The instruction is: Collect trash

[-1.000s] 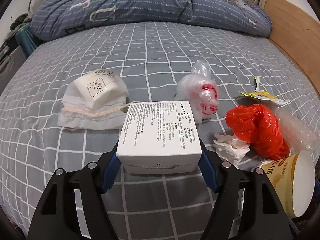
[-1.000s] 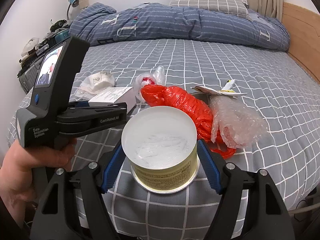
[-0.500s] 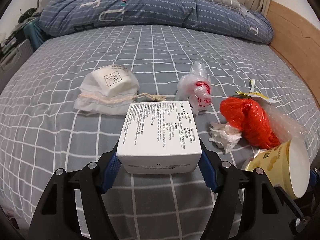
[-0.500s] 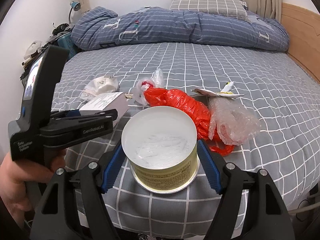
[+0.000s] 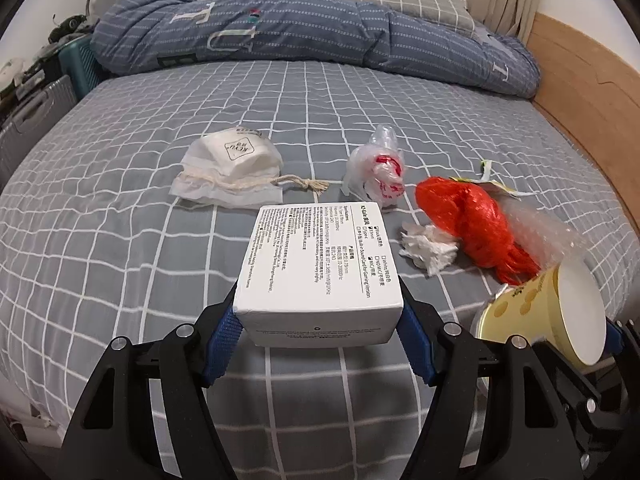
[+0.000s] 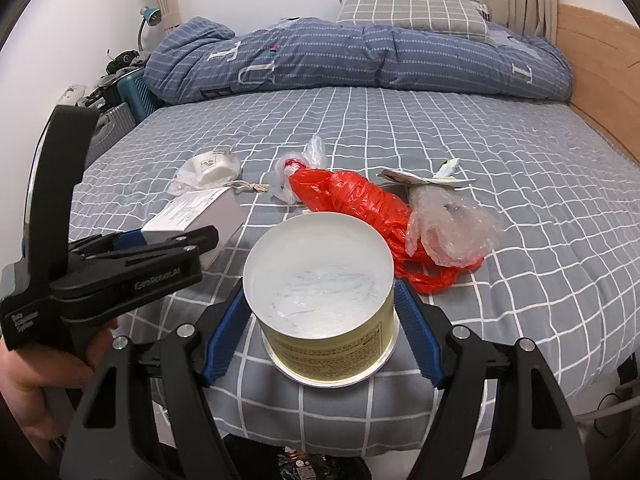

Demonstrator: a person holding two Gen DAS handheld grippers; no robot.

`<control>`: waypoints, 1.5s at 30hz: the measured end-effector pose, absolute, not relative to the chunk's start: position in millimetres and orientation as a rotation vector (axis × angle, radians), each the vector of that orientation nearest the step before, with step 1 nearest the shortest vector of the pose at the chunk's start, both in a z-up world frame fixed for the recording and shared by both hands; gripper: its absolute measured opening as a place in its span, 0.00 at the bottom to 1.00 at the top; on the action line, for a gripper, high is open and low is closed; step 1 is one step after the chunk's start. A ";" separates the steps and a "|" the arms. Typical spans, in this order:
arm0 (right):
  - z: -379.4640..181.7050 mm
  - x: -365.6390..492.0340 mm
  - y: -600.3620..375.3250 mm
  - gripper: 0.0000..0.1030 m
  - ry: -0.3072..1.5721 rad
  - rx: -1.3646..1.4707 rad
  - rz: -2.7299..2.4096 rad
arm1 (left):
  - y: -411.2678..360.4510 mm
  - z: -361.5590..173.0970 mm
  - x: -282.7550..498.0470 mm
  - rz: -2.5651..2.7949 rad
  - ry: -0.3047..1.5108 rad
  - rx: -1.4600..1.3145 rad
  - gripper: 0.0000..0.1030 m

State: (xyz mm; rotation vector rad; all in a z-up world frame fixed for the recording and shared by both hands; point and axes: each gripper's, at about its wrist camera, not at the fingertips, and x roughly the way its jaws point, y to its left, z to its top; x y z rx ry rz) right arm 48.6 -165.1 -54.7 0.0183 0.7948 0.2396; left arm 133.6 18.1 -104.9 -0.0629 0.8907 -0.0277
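Note:
My left gripper [image 5: 318,316] is shut on a white printed box [image 5: 316,264], held above the grey checked bed near its front edge. My right gripper [image 6: 320,308] is shut on a yellow paper cup [image 6: 320,292] with its white inside facing me; the cup also shows in the left wrist view [image 5: 548,312]. On the bed lie a red plastic bag [image 5: 472,224], a crumpled white tissue [image 5: 428,248], a clear bag with red print [image 5: 376,172], a white drawstring pouch [image 5: 232,164], a clear bubble wrap bag [image 6: 452,224] and a torn wrapper [image 6: 424,178].
A folded blue quilt [image 5: 312,32] and a checked pillow [image 6: 412,10] lie at the head of the bed. A wooden bed frame [image 5: 592,80] runs along the right. A suitcase and clutter [image 6: 116,100] stand at the left of the bed.
Both grippers have pulled back and up from the bed with the box and the cup still held. The trash on the bed looks farther away and has not moved.

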 end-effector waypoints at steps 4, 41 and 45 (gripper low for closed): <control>-50.7 41.1 -164.7 0.67 0.785 0.016 0.237 | 17.0 -103.4 120.1 -0.035 0.888 -0.068 0.66; -52.6 -39.5 -180.8 0.67 0.863 0.010 0.189 | 23.4 -106.4 -7.5 -0.026 0.948 -0.109 0.66; -54.0 -50.7 -179.5 0.67 0.873 0.006 0.200 | 25.1 -109.2 -25.3 -0.019 0.965 -0.116 0.66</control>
